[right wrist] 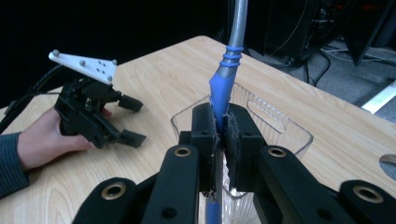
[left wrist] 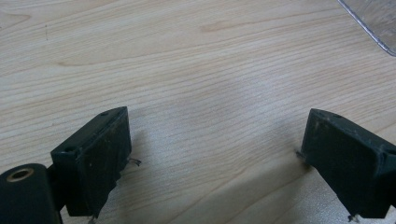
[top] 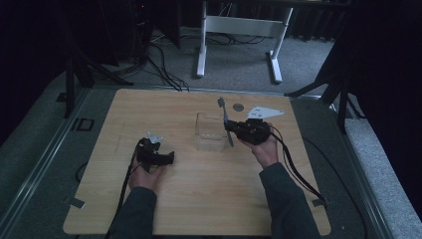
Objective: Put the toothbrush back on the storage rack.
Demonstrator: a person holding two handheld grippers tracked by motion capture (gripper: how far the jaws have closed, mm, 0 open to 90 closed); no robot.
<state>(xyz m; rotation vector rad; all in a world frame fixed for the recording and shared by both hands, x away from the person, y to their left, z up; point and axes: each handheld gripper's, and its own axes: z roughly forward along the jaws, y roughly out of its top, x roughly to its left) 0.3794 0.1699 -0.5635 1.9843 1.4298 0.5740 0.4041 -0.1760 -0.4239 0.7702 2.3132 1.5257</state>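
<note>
Right gripper (right wrist: 219, 135): black jaws pressed tight on the blue handle of a slim utensil with a grey metal shaft (right wrist: 223, 79); the pads (right wrist: 204, 135) pinch the handle from both sides. The utensil stands nearly upright, shaft rising past the top of the right gripper view, its lower end going down below the jaws. In the high view it leans slightly (top: 225, 122), right at the right-hand wall of the clear, rectangular plastic container (top: 209, 130).

The container stands on the light wooden table (top: 199, 199), a little toward the far edge and right of centre.

Left gripper (left wrist: 215, 154): jaws stand wide apart, bare wood between them, nothing held. It rests low over the table, nearer the left edge, well apart from the container; one corner of the clear container (left wrist: 373, 21) shows at the top right of its own view.

A small round grey disc (top: 238, 106) lies near the far edge, beyond the right gripper.
</note>
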